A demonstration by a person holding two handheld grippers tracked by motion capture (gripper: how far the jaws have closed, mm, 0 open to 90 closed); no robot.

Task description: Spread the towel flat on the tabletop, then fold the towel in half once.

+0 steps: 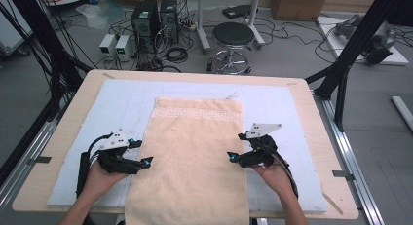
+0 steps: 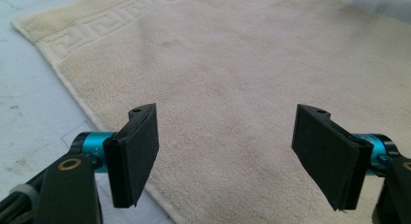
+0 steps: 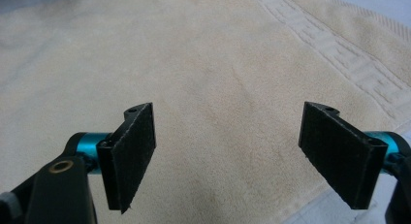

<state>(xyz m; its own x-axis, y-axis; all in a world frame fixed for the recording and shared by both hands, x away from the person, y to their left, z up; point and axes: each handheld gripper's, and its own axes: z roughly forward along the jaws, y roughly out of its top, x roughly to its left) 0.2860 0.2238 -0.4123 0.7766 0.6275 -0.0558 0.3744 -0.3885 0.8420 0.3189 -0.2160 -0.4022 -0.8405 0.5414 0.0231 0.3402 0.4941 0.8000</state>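
Observation:
A cream towel (image 1: 195, 157) with a key-pattern border at its far end lies flat along the middle of the table and hangs over the near edge. My left gripper (image 1: 140, 153) hovers at the towel's left edge, open, nothing between its pads (image 2: 135, 153). My right gripper (image 1: 236, 147) hovers at the towel's right edge, also open and empty. In the left gripper view the towel (image 2: 242, 78) spreads ahead, its bordered end at the upper left. The right gripper view has the towel (image 3: 203, 73) below the wide-apart pads (image 3: 133, 153), with the border at the upper right.
A pale blue mat (image 1: 122, 105) covers the wooden table (image 1: 316, 122) under the towel. Beyond the table stand a black stool (image 1: 233, 37), computer towers (image 1: 146, 20) and floor cables. Black frame posts (image 1: 355, 45) rise at both sides.

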